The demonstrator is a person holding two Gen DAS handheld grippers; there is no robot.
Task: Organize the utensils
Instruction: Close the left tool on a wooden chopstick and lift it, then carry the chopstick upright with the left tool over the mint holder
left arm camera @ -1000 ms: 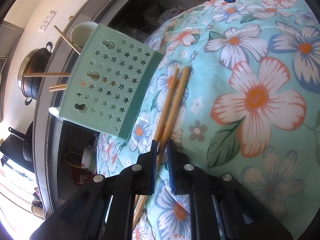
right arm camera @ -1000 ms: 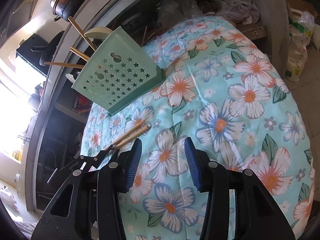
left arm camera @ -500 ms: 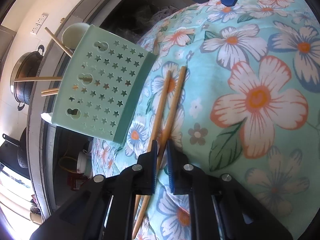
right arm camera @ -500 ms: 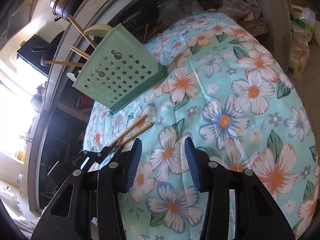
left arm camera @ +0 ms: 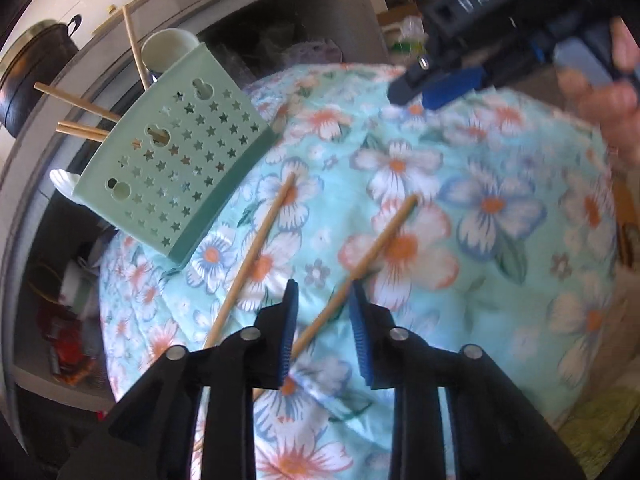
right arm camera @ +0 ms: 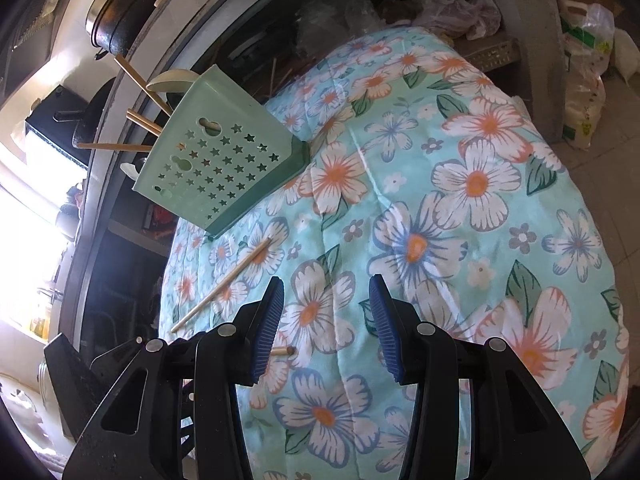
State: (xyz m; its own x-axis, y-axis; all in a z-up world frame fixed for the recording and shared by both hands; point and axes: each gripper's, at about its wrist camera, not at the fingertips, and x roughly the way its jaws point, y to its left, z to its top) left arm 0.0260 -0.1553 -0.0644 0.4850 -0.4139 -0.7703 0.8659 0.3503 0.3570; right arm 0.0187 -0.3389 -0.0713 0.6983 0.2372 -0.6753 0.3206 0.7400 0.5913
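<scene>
The left tool (left arm camera: 322,312), its jaws opening, points down over a desk draped in a floral cloth (left arm camera: 500,264), with one wooden chopstick (left arm camera: 356,274) running slantwise through the gap between the blue pads; it lies close against the right-hand pad, and whether that pad touches it cannot be told through the blur. From the left wrist view, this chopstick's far end reaches toward 1 o'clock, ending on an orange-centred flower. A second chopstick (left arm camera: 256,252) lies on the cloth just to the 10 o'clock side of the tool, apart from the first and splayed away from it, its far tip pointing at the pale green utensil holder (left arm camera: 176,168). That holder, pierced with star-shaped holes, stands tilted at the cloth's edge toward 10 o'clock, with more chopsticks (left arm camera: 80,104) and a white spoon (left arm camera: 168,50) poking out of its open top. The right tool (right arm camera: 326,320) hovers with its jaws parted and nothing between them, over bare cloth; in the left wrist view it appears at 1 o'clock, gripped by a person's hand (left arm camera: 608,92). From the right wrist view, the second chopstick (right arm camera: 222,284) rests at 10 o'clock of the right tool, and the rounded end of the first (right arm camera: 286,351) peeks out beside the left-hand pad. A dark metal pot (right arm camera: 120,8) sits on the counter behind the holder, at 11 o'clock.
</scene>
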